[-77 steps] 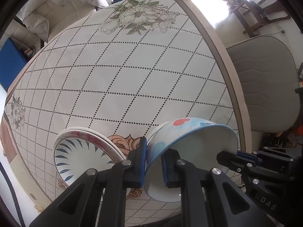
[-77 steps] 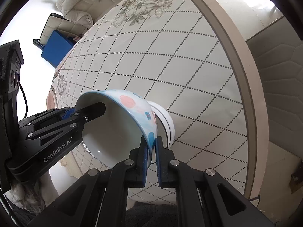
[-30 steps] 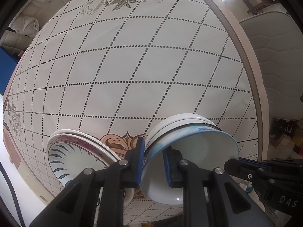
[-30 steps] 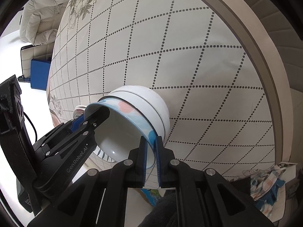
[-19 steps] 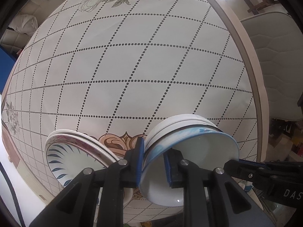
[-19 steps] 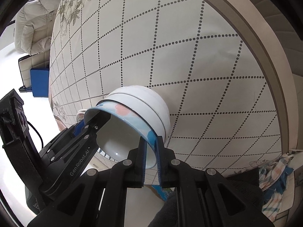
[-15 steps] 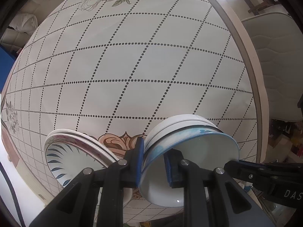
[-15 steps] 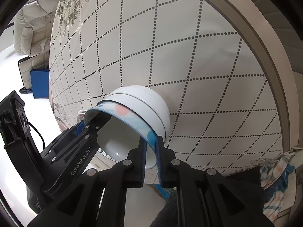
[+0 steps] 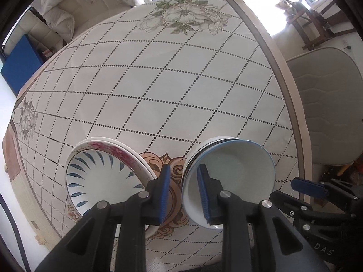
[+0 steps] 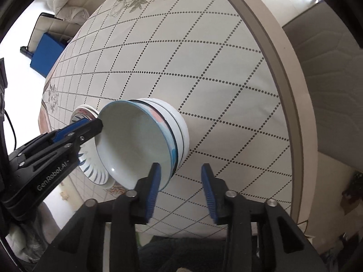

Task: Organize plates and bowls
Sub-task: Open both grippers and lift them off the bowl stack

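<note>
A blue-rimmed bowl (image 9: 233,170) sits nested on top of a stack of white bowls (image 10: 181,131) near the table's front edge; it also shows in the right wrist view (image 10: 133,140). My left gripper (image 9: 183,190) is open, its jaws on either side of the bowl's left rim without pinching it. My right gripper (image 10: 180,190) is open at the bowl's right rim and also shows in the left wrist view (image 9: 308,187). A stack of plates (image 9: 102,176), the top one with blue leaf marks, lies to the left of the bowls.
The round table (image 9: 158,79) has a diamond-patterned cloth with flower prints. A grey padded chair (image 9: 326,104) stands at the right edge. A white sofa (image 9: 74,6) and a blue box (image 9: 20,65) are beyond the far side.
Both grippers have opened and let go of the blue-rimmed bowl, which now rests in the bowl stack. Both grippers have drawn back a little.
</note>
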Available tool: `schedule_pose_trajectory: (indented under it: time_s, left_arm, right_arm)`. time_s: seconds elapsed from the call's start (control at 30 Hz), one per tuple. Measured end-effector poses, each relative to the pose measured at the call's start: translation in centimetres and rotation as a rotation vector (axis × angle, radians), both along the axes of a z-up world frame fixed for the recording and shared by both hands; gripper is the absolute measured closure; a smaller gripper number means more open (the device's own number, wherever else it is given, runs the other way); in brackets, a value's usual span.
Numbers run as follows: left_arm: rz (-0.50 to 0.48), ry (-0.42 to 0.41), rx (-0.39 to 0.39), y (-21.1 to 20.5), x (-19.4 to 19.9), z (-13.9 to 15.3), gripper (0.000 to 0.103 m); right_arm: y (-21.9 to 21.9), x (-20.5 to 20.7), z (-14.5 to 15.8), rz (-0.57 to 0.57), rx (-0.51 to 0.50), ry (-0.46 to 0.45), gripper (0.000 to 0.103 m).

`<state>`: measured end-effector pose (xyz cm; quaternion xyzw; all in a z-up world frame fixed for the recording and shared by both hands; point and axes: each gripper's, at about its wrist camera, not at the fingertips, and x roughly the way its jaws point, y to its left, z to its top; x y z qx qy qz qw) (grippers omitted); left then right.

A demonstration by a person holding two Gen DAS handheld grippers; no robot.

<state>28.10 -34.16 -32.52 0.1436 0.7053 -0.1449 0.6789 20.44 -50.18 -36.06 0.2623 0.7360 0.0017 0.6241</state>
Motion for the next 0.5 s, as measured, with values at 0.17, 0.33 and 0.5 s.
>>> schedule_pose_trajectory:
  time_s: [0.17, 0.33, 0.5]
  left_arm:
    - [0.091, -0.101, -0.051, 2.0, -1.6, 3.3, 0.063]
    - [0.17, -0.234, -0.082, 2.9, -3.9, 7.0, 0.024]
    - [0.252, -0.32, -0.1, 3.9, -6.5, 10.2, 0.019]
  right_arm:
    - [0.9, -1.0, 3.0, 0.083, -0.107, -0.128, 0.007]
    - [1.6, -2.3, 6.8, 0.151, -0.244, -0.269, 0.001]
    - [1.5, -4.4, 11.3, 0.189, -0.335, -0.396, 0.0]
